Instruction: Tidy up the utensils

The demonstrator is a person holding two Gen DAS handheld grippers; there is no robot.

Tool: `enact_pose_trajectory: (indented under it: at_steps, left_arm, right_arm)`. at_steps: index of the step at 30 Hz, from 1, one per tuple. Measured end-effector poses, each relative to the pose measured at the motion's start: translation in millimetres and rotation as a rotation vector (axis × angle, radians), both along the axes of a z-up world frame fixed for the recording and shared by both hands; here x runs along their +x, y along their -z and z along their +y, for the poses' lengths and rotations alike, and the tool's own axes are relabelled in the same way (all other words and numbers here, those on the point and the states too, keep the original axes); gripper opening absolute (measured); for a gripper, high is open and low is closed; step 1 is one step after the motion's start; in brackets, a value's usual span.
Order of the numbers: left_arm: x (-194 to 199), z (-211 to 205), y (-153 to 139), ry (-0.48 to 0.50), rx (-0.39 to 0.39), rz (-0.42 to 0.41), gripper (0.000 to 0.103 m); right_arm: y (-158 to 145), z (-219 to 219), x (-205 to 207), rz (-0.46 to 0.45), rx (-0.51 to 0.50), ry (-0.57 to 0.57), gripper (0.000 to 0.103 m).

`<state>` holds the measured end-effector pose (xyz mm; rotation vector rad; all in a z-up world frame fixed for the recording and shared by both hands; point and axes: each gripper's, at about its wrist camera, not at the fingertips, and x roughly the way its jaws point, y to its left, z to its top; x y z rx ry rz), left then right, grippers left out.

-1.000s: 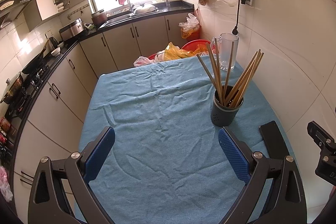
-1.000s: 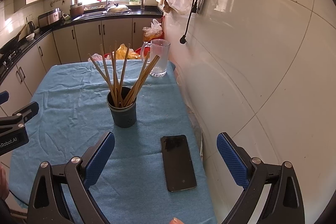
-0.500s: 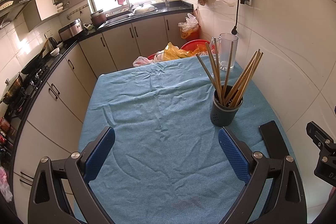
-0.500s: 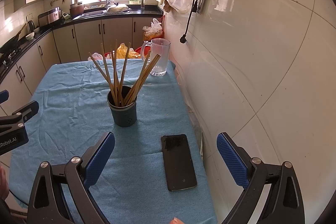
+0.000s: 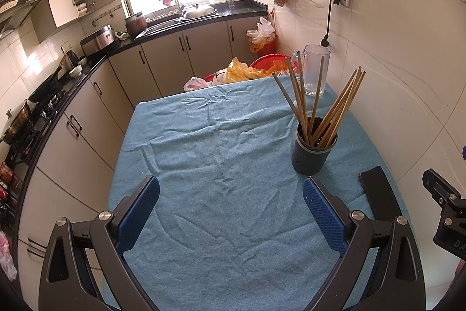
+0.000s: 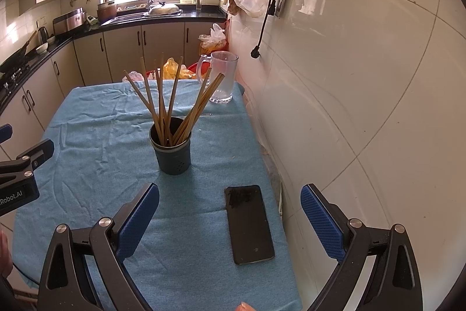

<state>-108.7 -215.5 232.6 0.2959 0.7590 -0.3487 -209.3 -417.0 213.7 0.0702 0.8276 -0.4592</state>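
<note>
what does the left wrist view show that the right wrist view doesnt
Only the left wrist view shows the stove side: a range hood and a lidded pot on the hob.

Only the right wrist view shows the whole phone, plus the mug handle.

Both show the chopsticks standing in the dark holder, the glass mug, the blue tablecloth, and open jaws on each view's own gripper.

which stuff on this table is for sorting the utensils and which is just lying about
For the job:
chopsticks
dark utensil holder
left claw, open
right claw, open

Lying about:
phone
glass mug
blue tablecloth
</note>
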Motion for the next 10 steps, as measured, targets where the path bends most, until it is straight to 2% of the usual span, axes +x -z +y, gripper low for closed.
enact_pose_trajectory:
  at_steps: [10]
  left_arm:
    - [9.8, 24.3, 7.6, -0.051, -0.019, 0.012, 0.098]
  right_arm:
    - [6.0, 10.4, 13.2, 0.021, 0.003, -0.032, 0.1]
